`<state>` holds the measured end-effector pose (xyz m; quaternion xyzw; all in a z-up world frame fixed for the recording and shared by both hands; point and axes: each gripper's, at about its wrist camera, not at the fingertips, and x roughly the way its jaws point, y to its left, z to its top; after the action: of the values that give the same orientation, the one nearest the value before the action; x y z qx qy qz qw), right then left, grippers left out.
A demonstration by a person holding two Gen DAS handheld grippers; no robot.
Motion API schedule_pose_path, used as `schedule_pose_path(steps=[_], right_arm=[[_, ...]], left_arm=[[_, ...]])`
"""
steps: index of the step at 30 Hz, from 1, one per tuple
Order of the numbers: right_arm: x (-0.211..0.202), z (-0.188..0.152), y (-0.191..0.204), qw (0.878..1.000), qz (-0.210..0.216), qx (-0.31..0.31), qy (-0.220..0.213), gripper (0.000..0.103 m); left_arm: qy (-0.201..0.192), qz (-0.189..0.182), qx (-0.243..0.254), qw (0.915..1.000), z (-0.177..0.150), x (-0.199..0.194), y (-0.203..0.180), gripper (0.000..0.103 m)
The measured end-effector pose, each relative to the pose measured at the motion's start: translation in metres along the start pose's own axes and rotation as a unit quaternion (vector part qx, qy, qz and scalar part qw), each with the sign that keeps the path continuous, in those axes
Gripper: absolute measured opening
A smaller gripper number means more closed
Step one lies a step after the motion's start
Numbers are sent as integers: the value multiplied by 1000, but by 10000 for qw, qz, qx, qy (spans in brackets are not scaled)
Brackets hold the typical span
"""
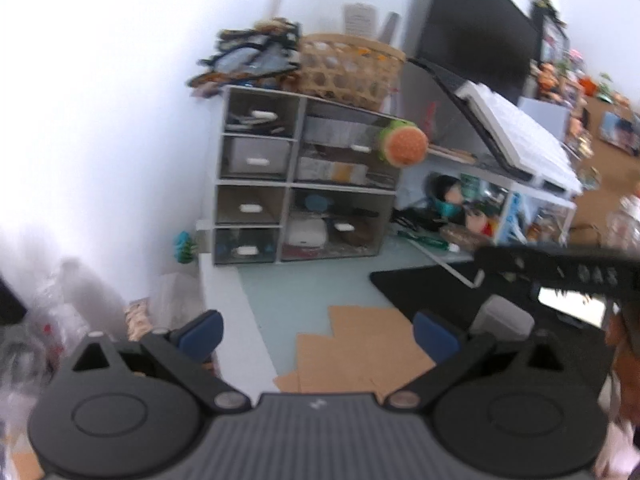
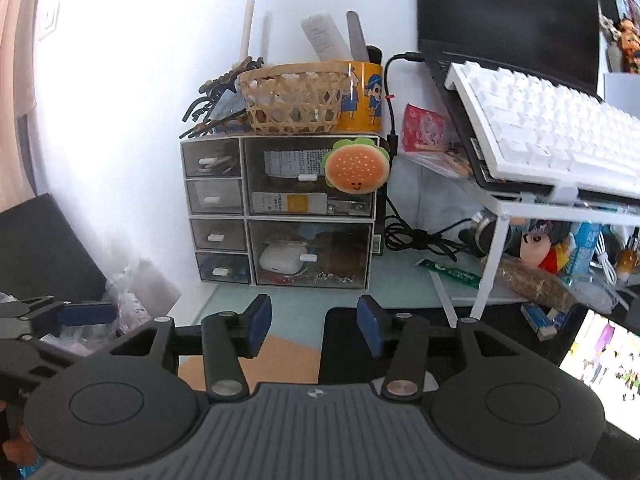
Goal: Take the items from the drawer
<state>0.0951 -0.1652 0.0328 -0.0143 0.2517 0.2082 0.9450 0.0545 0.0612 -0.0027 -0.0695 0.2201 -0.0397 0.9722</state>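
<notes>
Both grippers empty, jaws apart: left gripper (image 1: 318, 334) wide, right gripper (image 2: 314, 330) narrower. Drawer unit (image 2: 280, 212) sits ahead on desk (image 2: 304, 304), all drawers closed, burger toy (image 2: 356, 170) on its front.

Bare desk strip (image 2: 304, 300) in front of drawer unit (image 2: 280, 212): open approach, drawer fronts unobstructed. Burger plush (image 2: 356, 172) overhangs upper right drawer. Keyboard stand (image 2: 496, 240) crowds right side; cable tangle (image 2: 420, 236) between stand and unit. Wall closes left.

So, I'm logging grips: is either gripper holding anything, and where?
Nothing: the left gripper and right gripper are both open and empty.
</notes>
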Motion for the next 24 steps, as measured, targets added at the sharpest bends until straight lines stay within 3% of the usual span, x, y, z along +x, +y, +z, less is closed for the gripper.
schedule_pose_path(steps=[2, 4, 6, 20, 24], right_arm=[[-5, -4, -6, 9999, 58, 119, -29, 57], [-10, -8, -12, 9998, 55, 200, -81, 71], [-15, -12, -18, 9994, 76, 304, -125, 76], [-45, -35, -43, 9966, 293, 703, -306, 88], [-53, -41, -48, 9971, 266, 646, -296, 98]], left_arm=[[-36, 86, -31, 10000, 1, -3, -4, 103], [-17, 79, -13, 10000, 3, -5, -9, 103], [8, 136, 99, 9999, 5, -6, -16, 103], [-80, 455, 271, 9986, 6, -26, -63, 103], [-58, 594, 265, 9979, 3, -34, -70, 103]])
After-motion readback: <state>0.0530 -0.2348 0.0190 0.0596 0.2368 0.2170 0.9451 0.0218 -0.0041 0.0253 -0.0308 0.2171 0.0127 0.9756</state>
